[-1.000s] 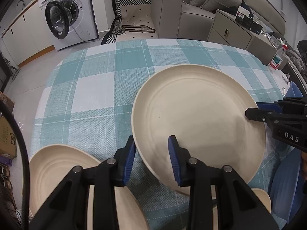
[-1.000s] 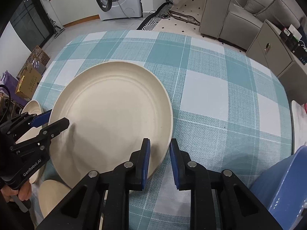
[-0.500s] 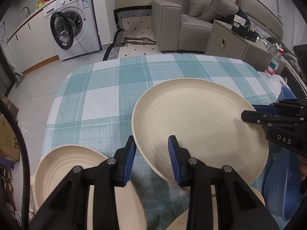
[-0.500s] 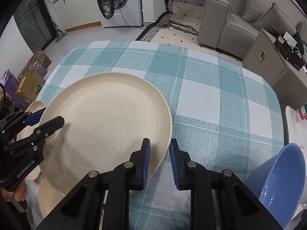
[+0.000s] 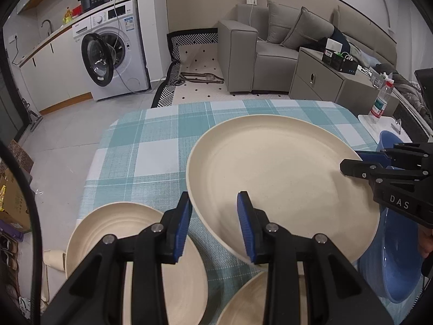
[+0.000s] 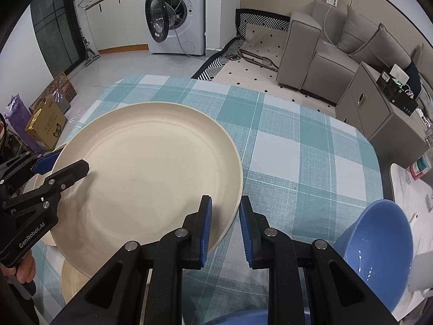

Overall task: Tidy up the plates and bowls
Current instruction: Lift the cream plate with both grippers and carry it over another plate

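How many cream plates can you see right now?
3: a large plate gripped at opposite rims by the left gripper and right gripper, a ribbed plate at near left, and a partly hidden plate below it. More may be hidden.

- My left gripper (image 5: 215, 223) hides the near rim of the big plate (image 5: 281, 178).
- The ridged plate (image 5: 130, 233) runs under my fingers.
- A third plate (image 5: 243, 303) is cut off at the bottom edge.
- The blue bowl (image 6: 379, 243) sits half behind my right gripper (image 6: 224, 227).
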`<state>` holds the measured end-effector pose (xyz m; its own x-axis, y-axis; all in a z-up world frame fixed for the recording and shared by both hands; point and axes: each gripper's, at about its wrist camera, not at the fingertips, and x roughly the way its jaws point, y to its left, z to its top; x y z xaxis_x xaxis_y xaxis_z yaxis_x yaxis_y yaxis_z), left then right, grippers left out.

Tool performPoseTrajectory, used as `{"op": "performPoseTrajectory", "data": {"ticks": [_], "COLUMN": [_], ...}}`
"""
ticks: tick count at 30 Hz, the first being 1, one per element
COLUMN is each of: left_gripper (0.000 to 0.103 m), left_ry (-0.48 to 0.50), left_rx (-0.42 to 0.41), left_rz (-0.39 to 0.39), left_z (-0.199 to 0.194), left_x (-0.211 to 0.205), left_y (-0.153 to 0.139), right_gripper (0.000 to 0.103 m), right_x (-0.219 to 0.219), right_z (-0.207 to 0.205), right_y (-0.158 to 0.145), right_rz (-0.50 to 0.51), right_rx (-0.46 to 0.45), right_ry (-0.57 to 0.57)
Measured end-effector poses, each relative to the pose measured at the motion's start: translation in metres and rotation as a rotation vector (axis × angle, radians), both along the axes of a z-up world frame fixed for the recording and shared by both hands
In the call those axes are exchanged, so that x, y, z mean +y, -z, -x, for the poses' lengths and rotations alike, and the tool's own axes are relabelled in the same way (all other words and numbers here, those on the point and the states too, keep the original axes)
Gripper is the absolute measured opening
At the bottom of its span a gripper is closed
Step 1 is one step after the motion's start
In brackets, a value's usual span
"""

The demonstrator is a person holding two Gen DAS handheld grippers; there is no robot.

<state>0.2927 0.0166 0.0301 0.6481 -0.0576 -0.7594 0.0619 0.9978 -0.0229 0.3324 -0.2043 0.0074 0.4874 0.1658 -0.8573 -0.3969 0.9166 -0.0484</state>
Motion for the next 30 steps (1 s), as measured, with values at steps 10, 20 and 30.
{"op": "performPoseTrajectory", "data": {"ticks": [10, 20, 30], "left_gripper": [0.033, 0.033, 0.033], "left_ry": [-0.009, -0.022, -0.034], "left_rx": [-0.058, -0.114, -0.157], "left_rz": [-0.011, -0.022, -0.04], "left_z": [0.028, 0.06, 0.092], "left_x": [-0.001, 0.001, 0.002], "left_y": [-0.017, -0.032, -0.04], "right_gripper": [0.021, 0.021, 0.021], "right_x": [-0.002, 0.0, -0.001], "right_z": [0.033, 0.063, 0.093], "right_y": [-0.022, -0.035, -0.044], "right_rz": [-0.006, -0.022, -0.037], "right_rx": [-0.058, -0.1, -0.137], "right_ry": [-0.012, -0.031, -0.049]}}
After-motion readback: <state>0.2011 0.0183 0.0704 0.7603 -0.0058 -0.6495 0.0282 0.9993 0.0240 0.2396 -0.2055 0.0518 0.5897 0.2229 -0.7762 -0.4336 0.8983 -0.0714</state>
